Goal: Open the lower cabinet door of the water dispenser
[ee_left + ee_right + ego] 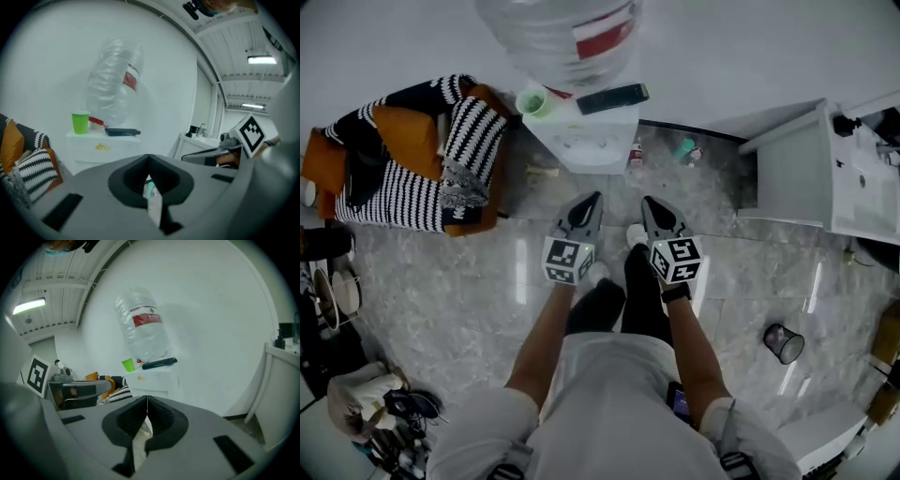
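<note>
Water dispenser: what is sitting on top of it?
A large clear bottle, a green cup, a small red thing and a flat dark bar. The bottle's body covers where it plugs in.

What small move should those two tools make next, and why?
Probably bring the right gripper forward and down toward the front of the water dispenser, opening its fingers: it and the left gripper are both shut, empty, and short of the dispenser.
</note>
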